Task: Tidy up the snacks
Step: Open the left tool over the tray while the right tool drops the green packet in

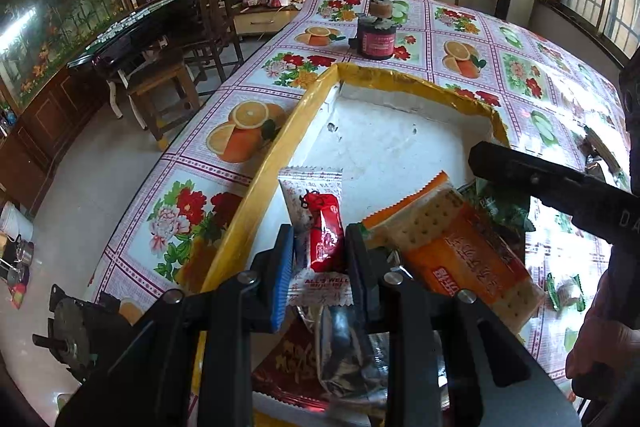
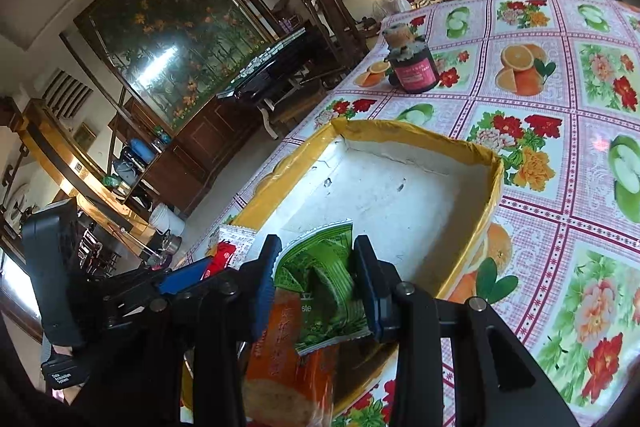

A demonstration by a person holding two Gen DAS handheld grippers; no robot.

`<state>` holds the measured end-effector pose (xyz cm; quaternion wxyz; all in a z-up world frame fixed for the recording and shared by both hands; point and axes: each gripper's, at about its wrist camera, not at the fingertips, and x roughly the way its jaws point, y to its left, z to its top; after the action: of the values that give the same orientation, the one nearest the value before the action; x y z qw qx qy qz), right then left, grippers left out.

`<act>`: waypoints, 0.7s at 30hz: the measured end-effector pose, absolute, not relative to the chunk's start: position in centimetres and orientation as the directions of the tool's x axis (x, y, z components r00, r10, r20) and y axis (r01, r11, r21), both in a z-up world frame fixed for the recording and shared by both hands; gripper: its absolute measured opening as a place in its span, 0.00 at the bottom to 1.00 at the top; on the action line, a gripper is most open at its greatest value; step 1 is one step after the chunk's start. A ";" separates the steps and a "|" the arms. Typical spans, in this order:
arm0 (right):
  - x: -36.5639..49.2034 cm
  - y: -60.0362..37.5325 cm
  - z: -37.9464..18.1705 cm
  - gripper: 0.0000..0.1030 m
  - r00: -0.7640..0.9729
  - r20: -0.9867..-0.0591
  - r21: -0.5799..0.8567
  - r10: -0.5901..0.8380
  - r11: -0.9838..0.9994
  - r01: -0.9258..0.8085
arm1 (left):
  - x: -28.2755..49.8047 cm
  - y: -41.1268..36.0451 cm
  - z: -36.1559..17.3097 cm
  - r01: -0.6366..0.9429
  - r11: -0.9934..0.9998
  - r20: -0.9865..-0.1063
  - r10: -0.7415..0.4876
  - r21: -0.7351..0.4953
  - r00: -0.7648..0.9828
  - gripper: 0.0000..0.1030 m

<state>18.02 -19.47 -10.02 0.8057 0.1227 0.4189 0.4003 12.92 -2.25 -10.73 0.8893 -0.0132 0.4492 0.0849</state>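
Note:
A white foam box with a yellow taped rim (image 1: 280, 143) (image 2: 400, 131) sits on the flowered table. My left gripper (image 1: 320, 259) is shut on a red-and-white snack packet (image 1: 326, 235) over the box's near end. My right gripper (image 2: 316, 279) is shut on a green snack packet (image 2: 324, 283) above the box; it shows in the left wrist view as a black finger (image 1: 560, 187). An orange cracker pack (image 1: 460, 247) (image 2: 292, 359) lies in the box between them. A red packet (image 1: 288, 359) and a silver one (image 1: 352, 359) lie beneath my left gripper.
A dark jar with a pink label (image 1: 376, 35) (image 2: 414, 67) stands on the table beyond the box. A small green wrapped snack (image 1: 566, 293) lies on the cloth right of the box. Chairs (image 1: 208, 7) and a dark table stand left of the table edge.

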 end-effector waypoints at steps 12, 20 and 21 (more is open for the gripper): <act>18.4 -19.4 -10.0 0.49 0.330 -0.570 0.553 0.753 0.648 -0.524 | 13.4 -1.7 -11.0 -0.184 0.981 -0.808 0.154 0.057 0.569 0.32; 17.9 -21.1 -8.7 0.56 0.372 -0.538 0.562 0.756 0.651 -0.510 | 12.5 -1.9 -9.4 -0.204 0.977 -0.775 0.177 0.063 0.607 0.79; 17.8 -21.4 -8.5 0.56 0.380 -0.536 0.561 0.754 0.654 -0.508 | 12.4 -1.9 -9.3 -0.203 0.977 -0.774 0.177 0.064 0.608 0.80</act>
<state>17.80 -21.45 -8.51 0.8162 0.1536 0.4010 0.3865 12.44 -1.94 -9.34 0.8967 -0.0151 0.4296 0.1060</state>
